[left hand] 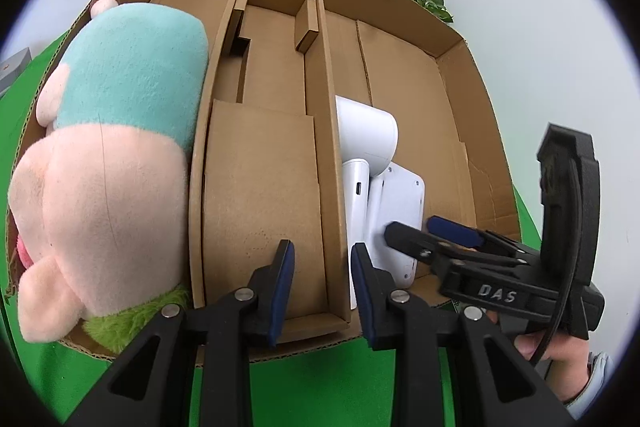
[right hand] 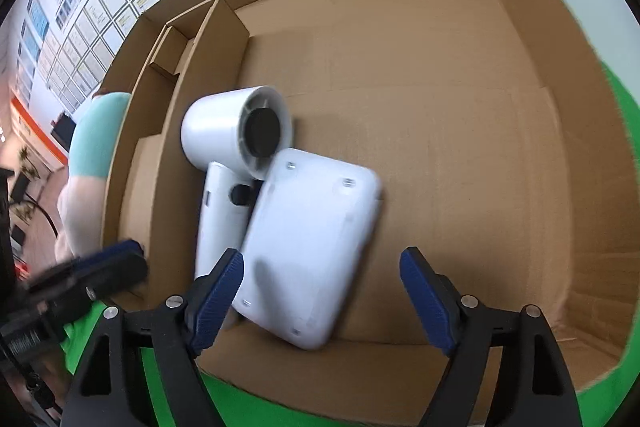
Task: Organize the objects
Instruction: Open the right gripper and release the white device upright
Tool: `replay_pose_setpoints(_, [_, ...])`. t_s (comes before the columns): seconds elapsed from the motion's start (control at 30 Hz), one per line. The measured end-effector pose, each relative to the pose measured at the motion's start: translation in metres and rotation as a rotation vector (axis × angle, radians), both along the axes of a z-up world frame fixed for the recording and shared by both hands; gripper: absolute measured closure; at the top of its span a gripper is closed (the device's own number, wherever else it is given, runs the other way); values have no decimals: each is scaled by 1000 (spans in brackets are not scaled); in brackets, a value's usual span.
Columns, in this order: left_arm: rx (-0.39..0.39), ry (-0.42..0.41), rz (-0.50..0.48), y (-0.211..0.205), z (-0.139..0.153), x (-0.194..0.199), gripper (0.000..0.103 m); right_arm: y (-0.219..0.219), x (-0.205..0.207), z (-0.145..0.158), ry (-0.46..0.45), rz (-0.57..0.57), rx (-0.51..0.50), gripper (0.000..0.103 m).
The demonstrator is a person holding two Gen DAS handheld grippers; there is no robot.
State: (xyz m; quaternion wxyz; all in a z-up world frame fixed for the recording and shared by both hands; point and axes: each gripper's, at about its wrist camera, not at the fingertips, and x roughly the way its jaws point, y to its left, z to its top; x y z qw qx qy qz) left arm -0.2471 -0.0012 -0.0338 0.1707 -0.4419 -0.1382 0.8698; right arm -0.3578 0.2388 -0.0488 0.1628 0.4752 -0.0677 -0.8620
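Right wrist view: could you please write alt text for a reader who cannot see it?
A flat white device lies in a large cardboard box, leaning on a white hair dryer, between the open blue-padded fingers of the right gripper. A plush toy lies beyond a cardboard divider on the left.

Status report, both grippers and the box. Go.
Left gripper narrow, straddling the divider wall, not clamped. Right gripper open, white flat device between its fingers, leaning on white hair dryer. Plush toy in left compartment.
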Motion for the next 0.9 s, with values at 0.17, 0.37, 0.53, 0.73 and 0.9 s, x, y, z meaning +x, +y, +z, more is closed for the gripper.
replay_pose_setpoints(0.17, [20,-10,-2,-6,-1,0,75,-15,-3,-4,36,-47,80,32])
replay_pose_setpoints(0.37, [30,-12,-6,-9,-2,1,75,-23,5,-3,83,59,164,36])
replay_pose_setpoints(0.53, [32,-11,-5,-11,-3,3,75,-23,7,-2,76,171,182,38])
replay_pose_setpoints(0.73, [35,-13,-1,-9,-3,2,75,-26,8,-4,60,229,170,37])
replay_pose_setpoints(0.9, [27,-14,-5,-8,-3,2,75,-22,11,15,95,174,94,32])
